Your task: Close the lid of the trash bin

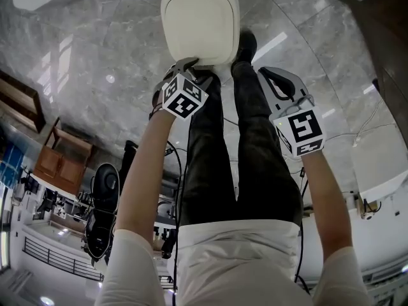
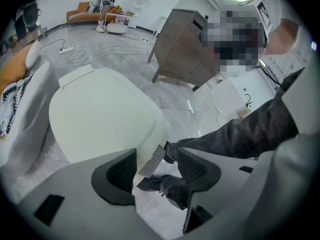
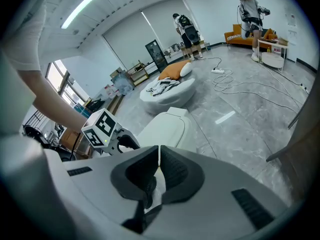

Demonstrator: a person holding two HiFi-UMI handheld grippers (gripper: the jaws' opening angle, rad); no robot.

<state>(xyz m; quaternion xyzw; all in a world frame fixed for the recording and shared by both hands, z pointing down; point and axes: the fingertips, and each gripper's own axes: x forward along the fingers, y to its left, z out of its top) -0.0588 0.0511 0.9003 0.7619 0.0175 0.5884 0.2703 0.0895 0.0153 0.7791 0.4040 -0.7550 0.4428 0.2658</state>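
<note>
Bin: trash bin (image 3: 191,136) stood on grey marble floor (image 1: 108,50), at 12 o'clock in head view, just ahead of the person's feet.
Lid: cream lid (image 1: 199,23) lay flat on the bin; no gap showed along its rim in either gripper view.
L gripper: left gripper (image 1: 191,64) was at the lid's near edge, approx 6 o'clock of the lid. Touching or just short, couldn't tell. Jaws stood apart w/ nothing clamped.
R gripper: right gripper (image 1: 268,75) hung at 4 o'clock of the lid, apart from the bin. Jaws were pressed together, pads meeting, nothing btw them.
Pedal: grey pedal (image 2: 151,161) stuck out at the bin's base, seen thru the gap of the left jaws.
Shoe: dark shoe (image 2: 167,186) sat at 5 o'clock of the pedal, just beside it; contact unclear.
Legs: dark trousers (image 1: 255,164) ran from 6 o'clock up toward the bin.
Cubes: marker cube (image 1: 185,97) rode on the L gripper, second cube (image 1: 301,131) on the R.
Bkgd: wooden cabinet (image 2: 180,44) at 1 o'clock of the bin in left gripper view, cables (image 2: 80,51) on the floor at 11 o'clock.
</note>
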